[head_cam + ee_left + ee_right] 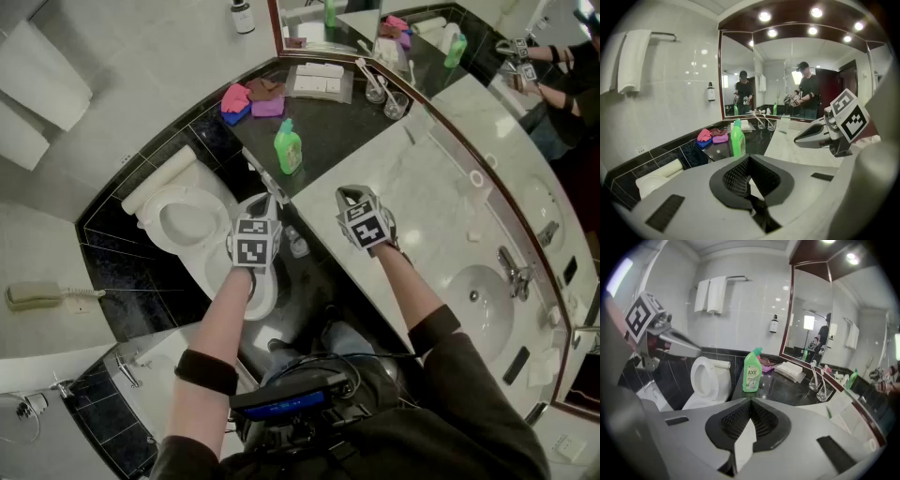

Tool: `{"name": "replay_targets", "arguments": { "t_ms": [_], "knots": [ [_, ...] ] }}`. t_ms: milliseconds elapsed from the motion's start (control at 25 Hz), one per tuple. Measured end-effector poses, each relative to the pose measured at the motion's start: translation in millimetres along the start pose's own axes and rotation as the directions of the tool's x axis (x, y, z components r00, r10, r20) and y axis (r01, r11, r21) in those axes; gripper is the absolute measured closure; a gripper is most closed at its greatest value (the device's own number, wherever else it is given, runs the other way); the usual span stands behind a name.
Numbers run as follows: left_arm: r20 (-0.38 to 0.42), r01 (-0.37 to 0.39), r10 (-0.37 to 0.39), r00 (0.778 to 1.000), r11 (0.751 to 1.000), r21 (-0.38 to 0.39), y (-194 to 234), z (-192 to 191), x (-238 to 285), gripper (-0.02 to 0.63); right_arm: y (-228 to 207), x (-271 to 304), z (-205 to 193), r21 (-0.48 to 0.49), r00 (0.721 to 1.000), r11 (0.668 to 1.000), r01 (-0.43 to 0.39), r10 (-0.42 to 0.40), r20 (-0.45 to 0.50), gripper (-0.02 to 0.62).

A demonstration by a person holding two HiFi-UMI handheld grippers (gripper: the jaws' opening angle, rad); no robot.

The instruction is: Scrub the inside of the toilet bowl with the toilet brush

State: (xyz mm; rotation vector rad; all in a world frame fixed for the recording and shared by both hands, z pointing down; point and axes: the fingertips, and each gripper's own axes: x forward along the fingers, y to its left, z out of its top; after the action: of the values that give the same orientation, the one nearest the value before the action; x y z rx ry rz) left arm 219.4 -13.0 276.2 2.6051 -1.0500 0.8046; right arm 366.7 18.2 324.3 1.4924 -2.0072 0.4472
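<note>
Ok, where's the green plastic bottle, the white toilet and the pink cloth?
Green plastic bottle (752, 373), right gripper view, on its label.
White toilet (705, 377), right gripper view, on its raised lid.
Pink cloth (234, 97), head view, on its middle.

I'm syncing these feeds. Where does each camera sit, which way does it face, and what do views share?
Head view: on the person's head, looking steeply down at white ceramic toilet, black stone counter, both forearms, left gripper, right gripper.
Left gripper view: on the left gripper, facing the wall mirror over its shut jaws; right gripper at right.
Right gripper view: on the right gripper, facing the toilet over its shut jaws; left gripper at left.
Shared: all show the green plastic bottle.
</note>
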Motion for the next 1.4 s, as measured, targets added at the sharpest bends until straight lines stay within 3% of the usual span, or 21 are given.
{"name": "replay_targets", "arguments": {
  "t_ms": [280, 760, 1080, 1400],
  "knots": [
    [0.076, -0.074, 0.075, 0.994, 0.997, -0.015, 20, -12, -23, 0.604, 20, -3, 2, 0.088, 0.997, 0.996, -0.026, 0.02, 0.069, 0.594],
    [0.066, -0.24, 0.251, 0.966, 0.961, -0.138, 85, -85, -121, 0.604, 140, 21, 23, -0.008, 0.976, 0.983, -0.183, 0.183, 0.116, 0.594],
    [0.044, -0.368, 0.383, 0.923, 0.909, -0.194, 119, -144, -201, 0.604, 231, 19, 32, -0.045, 0.95, 0.957, -0.288, 0.291, 0.109, 0.594],
    [0.005, -0.46, 0.477, 0.879, 0.851, -0.253, 139, -207, -272, 0.604, 317, 13, 11, -0.049, 0.927, 0.928, -0.368, 0.371, 0.06, 0.594]
  ]
}}
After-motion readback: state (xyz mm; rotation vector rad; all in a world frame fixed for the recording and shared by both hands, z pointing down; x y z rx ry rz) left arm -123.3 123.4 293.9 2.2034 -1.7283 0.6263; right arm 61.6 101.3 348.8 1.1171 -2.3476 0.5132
